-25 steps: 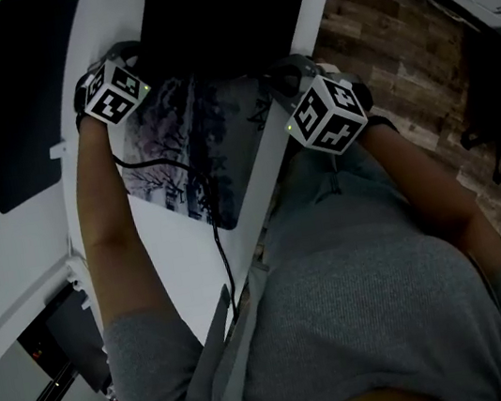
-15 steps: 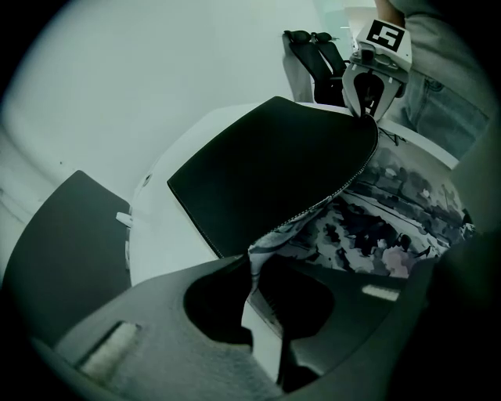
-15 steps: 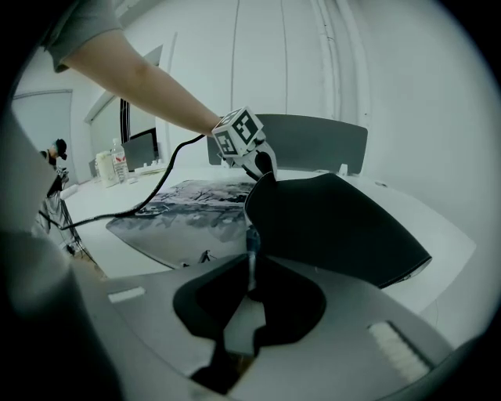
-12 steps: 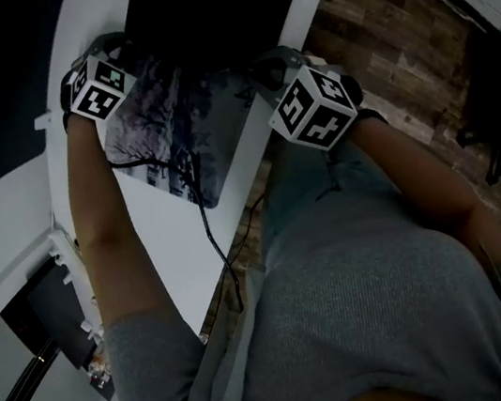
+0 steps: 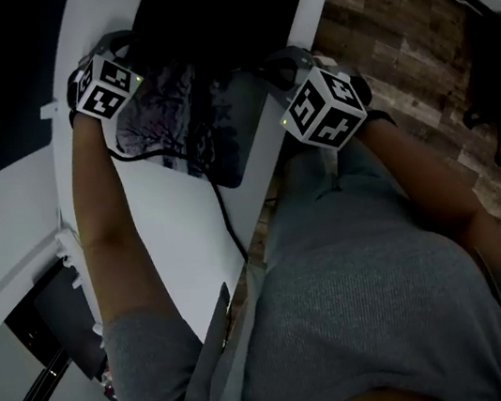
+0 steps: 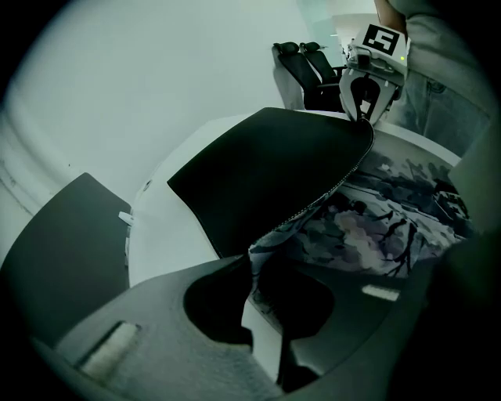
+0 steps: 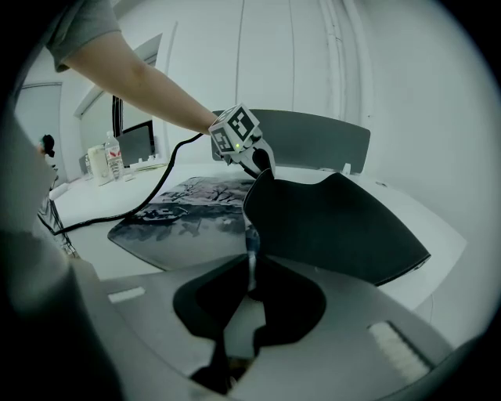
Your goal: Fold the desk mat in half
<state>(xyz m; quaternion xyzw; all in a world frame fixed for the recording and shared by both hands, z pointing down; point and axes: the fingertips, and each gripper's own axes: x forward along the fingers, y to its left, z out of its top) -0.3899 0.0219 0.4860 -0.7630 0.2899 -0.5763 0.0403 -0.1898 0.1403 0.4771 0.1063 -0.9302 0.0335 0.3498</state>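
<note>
More of the tree-printed, black-backed desk mat (image 5: 184, 130) is covered than a second ago. Its lifted corners are clamped in the jaws of the left gripper (image 6: 252, 262) and right gripper (image 7: 250, 254), over the white worktop (image 5: 166, 237).

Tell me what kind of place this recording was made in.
Probably an office or lab workroom: a white desk carrying a printed desk mat, black office chairs beyond it, and a monitor with a bottle on a neighbouring desk.
</note>
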